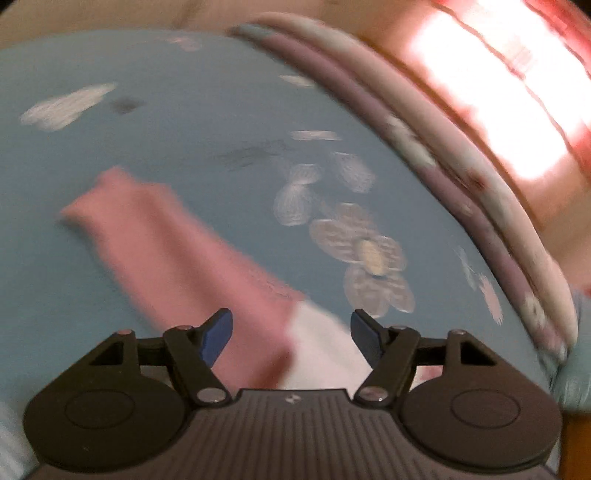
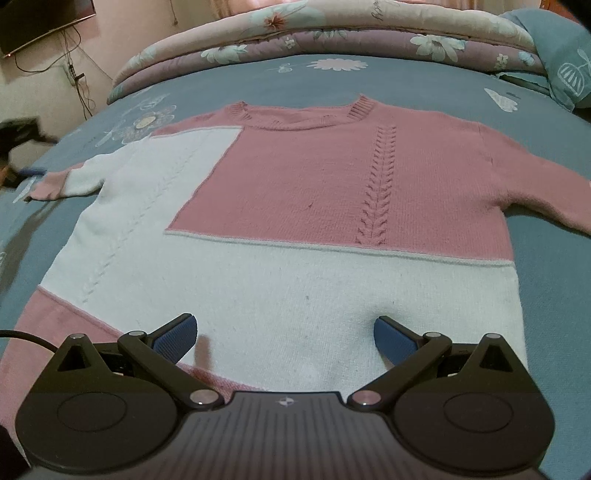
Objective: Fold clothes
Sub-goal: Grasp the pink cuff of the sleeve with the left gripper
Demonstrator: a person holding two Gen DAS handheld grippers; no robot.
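A pink and white knit sweater (image 2: pixel 295 177) lies flat, front up, on the blue flowered bedsheet (image 2: pixel 554 277), with both sleeves spread out. My right gripper (image 2: pixel 286 338) is open low over the white lower part near the hem, with nothing between its pads. The left wrist view is motion-blurred. In it my left gripper (image 1: pixel 291 334) is open above one sleeve (image 1: pixel 166 240). That sleeve's white part passes between the blue pads (image 1: pixel 218 336) without being pinched. Its pink end stretches away to the upper left.
A folded floral quilt (image 2: pixel 332 33) runs along the head of the bed. A wall TV (image 2: pixel 37 22) with cables hangs at the upper left. A dark blurred shape (image 2: pixel 22 147) sits by the left cuff. A bright window (image 1: pixel 498 92) glows past the quilt.
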